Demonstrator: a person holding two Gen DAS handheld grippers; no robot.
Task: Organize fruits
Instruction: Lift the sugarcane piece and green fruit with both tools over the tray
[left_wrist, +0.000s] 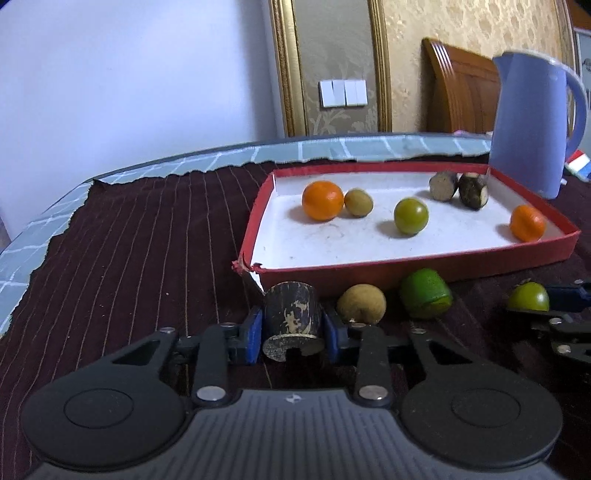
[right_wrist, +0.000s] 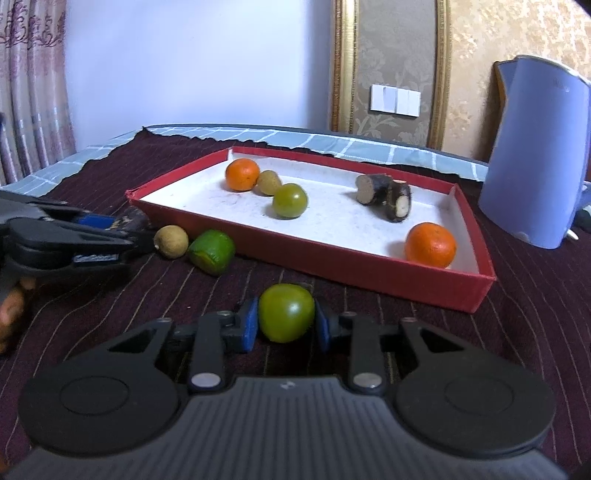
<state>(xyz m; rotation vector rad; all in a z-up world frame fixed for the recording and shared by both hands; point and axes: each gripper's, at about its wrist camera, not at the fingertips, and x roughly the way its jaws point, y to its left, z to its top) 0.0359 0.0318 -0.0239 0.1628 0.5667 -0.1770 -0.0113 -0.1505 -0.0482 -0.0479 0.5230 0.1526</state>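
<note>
My left gripper (left_wrist: 293, 326) is shut on a dark stub of cane (left_wrist: 290, 310), held just in front of the near left corner of the red tray (left_wrist: 406, 267). My right gripper (right_wrist: 286, 323) is shut on a green round fruit (right_wrist: 284, 312) low over the cloth, short of the tray's front wall (right_wrist: 332, 258). On the cloth between them lie a tan longan (left_wrist: 361, 304) and a cut lime piece (left_wrist: 424, 297). Inside the tray are two oranges (left_wrist: 322, 200) (left_wrist: 527, 223), a longan (left_wrist: 358, 202), a green fruit (left_wrist: 411, 216) and two cane stubs (left_wrist: 458, 186).
A blue kettle (left_wrist: 528, 125) stands behind the tray's far right corner. The dark striped cloth (left_wrist: 129, 258) covers the table, with a checked edge (left_wrist: 33, 229) to the left and back. A hand (right_wrist: 11, 306) shows at the left of the right wrist view.
</note>
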